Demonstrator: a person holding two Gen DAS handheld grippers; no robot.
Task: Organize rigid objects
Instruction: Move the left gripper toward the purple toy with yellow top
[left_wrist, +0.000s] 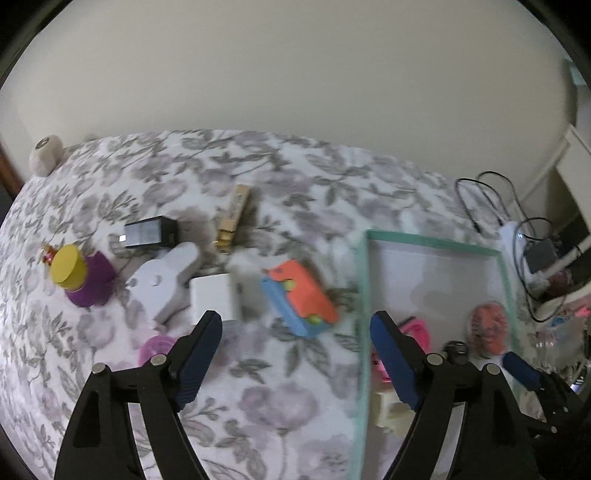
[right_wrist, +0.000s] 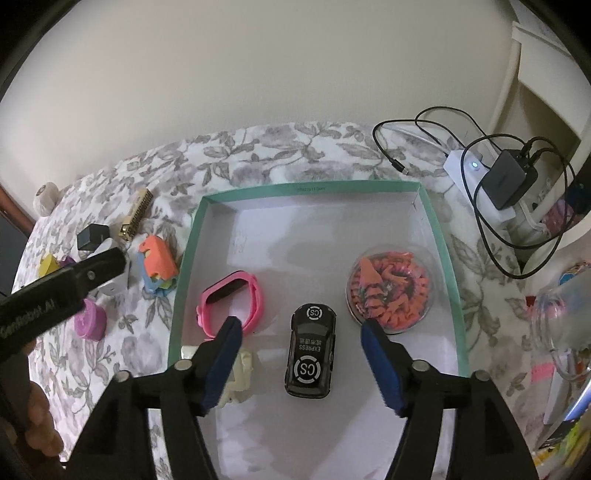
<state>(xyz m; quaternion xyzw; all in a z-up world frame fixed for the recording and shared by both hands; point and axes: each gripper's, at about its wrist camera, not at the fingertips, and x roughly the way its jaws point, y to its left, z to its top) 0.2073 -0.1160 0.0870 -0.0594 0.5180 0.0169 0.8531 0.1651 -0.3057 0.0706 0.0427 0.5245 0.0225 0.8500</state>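
Observation:
A green-rimmed white box (right_wrist: 439, 240) lies on a floral cloth. In it are a black toy car (right_wrist: 311, 350), a pink watch (right_wrist: 232, 299), a round clear tub of orange pieces (right_wrist: 391, 291) and a cream block (right_wrist: 240, 373). My right gripper (right_wrist: 299, 358) is open above the car, empty. My left gripper (left_wrist: 295, 350) is open and empty over the cloth, left of the box rim (left_wrist: 364, 295). Ahead of it lie an orange and blue toy (left_wrist: 299, 299), a white cube (left_wrist: 212, 299), a white plastic part (left_wrist: 162, 280), a purple bottle with yellow cap (left_wrist: 81, 280), a black cube (left_wrist: 149, 232), a tan harmonica (left_wrist: 232, 214) and a pink ring (left_wrist: 159, 347).
A white power strip (right_wrist: 465, 166) with a black adapter (right_wrist: 508, 177) and black cables sits right of the box. A beige ball (left_wrist: 46, 153) lies at the far left cloth edge. A cream wall stands behind. Clutter lies at the right edge.

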